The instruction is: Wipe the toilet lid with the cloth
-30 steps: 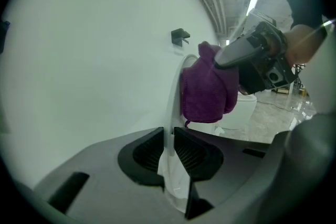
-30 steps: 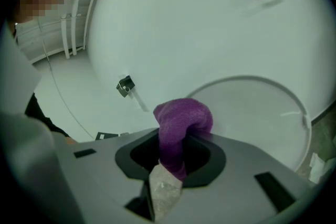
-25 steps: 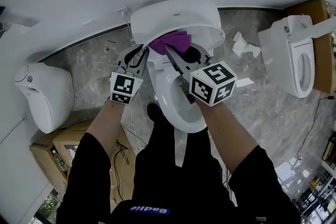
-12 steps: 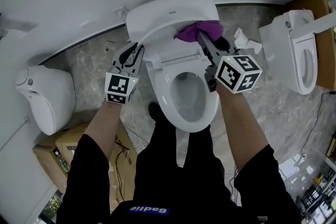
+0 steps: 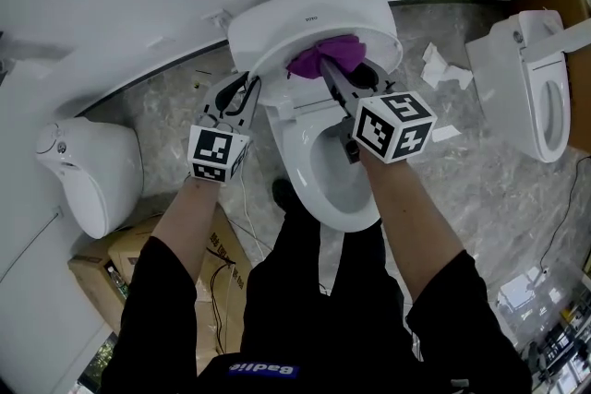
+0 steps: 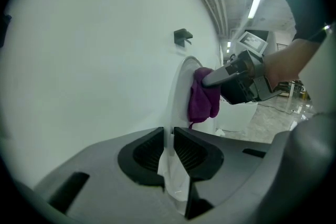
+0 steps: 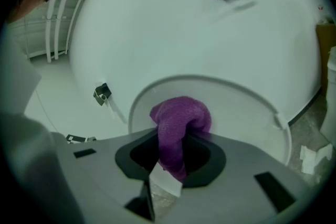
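Head view showed the raised toilet lid (image 5: pixel 314 21) standing upright behind the bowl (image 5: pixel 295 180). The purple cloth (image 5: pixel 319 58) was bunched against its inner face, low and about midway between the lid's side edges, nearer the hinge edge than the top rim. The right gripper (image 5: pixel 334 71) pinched that cloth, jaws pressed onto the fabric and aimed straight at the lid, so the surface lay directly ahead of it. The left gripper (image 5: pixel 242 93) was clamped on the lid's left edge, the thin white rim nipped between its jaws. By my judgement, bare face lay above the cloth and to both sides, and the right hand was the one placed to sweep it.
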Tool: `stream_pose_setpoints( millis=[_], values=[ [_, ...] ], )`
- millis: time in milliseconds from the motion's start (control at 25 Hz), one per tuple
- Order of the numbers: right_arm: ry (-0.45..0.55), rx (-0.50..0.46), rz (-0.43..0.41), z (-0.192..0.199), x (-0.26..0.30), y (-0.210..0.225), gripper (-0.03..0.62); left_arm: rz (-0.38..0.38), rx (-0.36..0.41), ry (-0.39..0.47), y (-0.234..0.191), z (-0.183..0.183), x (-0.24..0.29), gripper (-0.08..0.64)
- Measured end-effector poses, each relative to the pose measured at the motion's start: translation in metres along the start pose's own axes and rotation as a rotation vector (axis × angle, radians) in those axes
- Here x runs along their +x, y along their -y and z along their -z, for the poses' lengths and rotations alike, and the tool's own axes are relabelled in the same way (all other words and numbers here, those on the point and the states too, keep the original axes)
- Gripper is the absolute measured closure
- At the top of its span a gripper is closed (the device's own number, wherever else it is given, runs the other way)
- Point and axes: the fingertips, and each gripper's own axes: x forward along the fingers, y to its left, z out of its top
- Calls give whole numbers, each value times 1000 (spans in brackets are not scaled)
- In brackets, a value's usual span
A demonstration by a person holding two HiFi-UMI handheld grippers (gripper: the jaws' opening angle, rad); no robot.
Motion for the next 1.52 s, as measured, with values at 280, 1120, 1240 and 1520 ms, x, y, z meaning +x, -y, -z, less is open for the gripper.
stream_pose_setpoints(
  millis=[280,1120,1240,1520],
  values=[
    [-55,-4,-74,33,32,-36,492,20,-14,4,-1,-1,2,488],
    [-68,-50,-13,35,-4,60,492,-40,-32,34,-4,0,-3,489],
    [-65,-56,20,32,-17,86,492,-57,-31,40,-4,0,-3,489],
    [-49,-84,61,29,-34,122,492,-87,-11,50,-5,-2,-2,488]
  ],
)
